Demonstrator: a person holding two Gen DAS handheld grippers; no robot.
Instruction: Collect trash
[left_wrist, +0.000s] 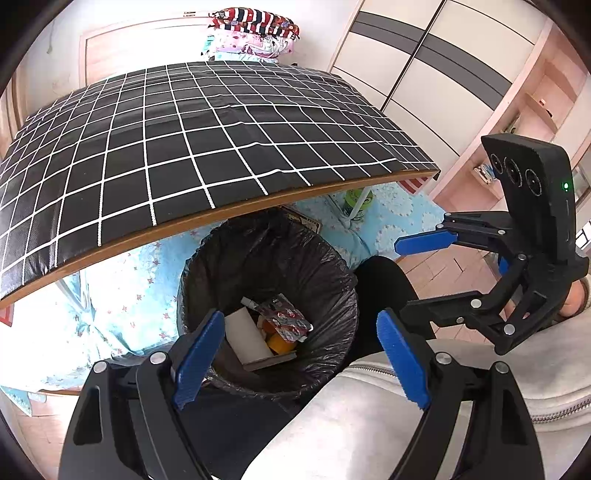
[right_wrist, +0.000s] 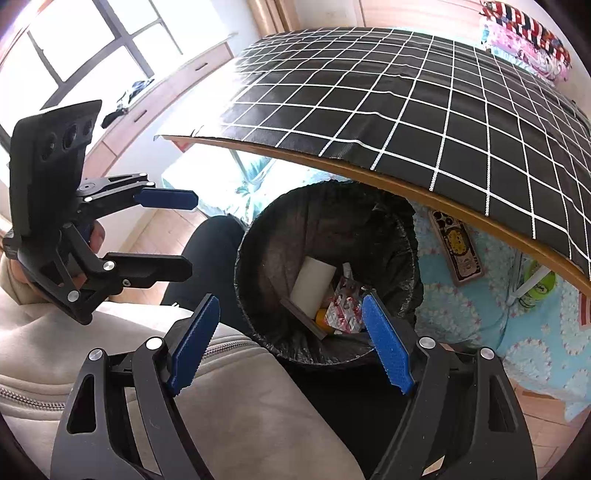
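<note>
Black plastic lines the trash bin (left_wrist: 266, 258), which stands upright on the floor with its mouth open to the ceiling, half tucked under the near edge of the counter (left_wrist: 184, 147). The counter's far rim overhangs the back of the bin, so the open way in is from the near side. Down in the liner lies the trash: a white box (left_wrist: 247, 338), its long axis running from near to far and tilted against the left wall; a red-and-silver blister pack (left_wrist: 284, 319) lying flat just right of it; and an orange piece (left_wrist: 279, 343) touching both.

The left gripper (left_wrist: 301, 356) hovers above the bin's near rim, its blue pads spread wide with nothing between them. The right gripper (right_wrist: 291, 341) hangs over the same rim from the other side, jaws likewise parted and empty. Each is seen side-on by the other's camera, well apart.

A blue patterned mat (right_wrist: 480, 314) covers the floor around the bin, with a green bottle (right_wrist: 537, 290) under the counter by a white leg.
</note>
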